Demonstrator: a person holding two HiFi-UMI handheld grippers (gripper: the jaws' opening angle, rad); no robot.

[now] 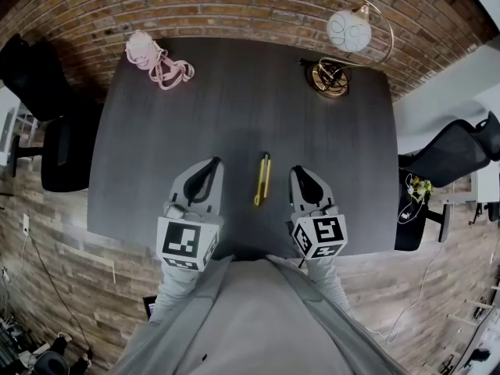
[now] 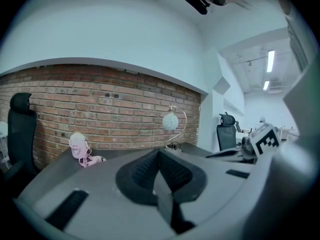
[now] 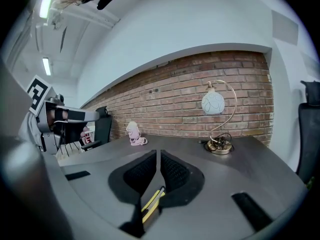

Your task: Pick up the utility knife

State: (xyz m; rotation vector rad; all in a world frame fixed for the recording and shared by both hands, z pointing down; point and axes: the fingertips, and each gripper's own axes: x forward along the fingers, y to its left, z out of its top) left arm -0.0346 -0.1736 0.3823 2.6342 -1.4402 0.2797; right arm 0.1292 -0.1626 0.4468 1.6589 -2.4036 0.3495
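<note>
Head view shows the yellow utility knife (image 1: 263, 180) lying on the worktop (image 1: 234, 108) between the left gripper (image 1: 212, 165) and the right gripper (image 1: 299, 172), nearer the right. Both grippers are closed and empty.

The slim yellow-and-black utility knife (image 1: 262, 179) lies flat near the dark table's (image 1: 234, 92) front edge, lengthwise front-to-back.

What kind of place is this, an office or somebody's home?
Most likely an office or shared workspace. A dark table stands against a brick wall, a black office chair sits beside it, and the left gripper view shows ceiling strip lights in the room beyond.
</note>
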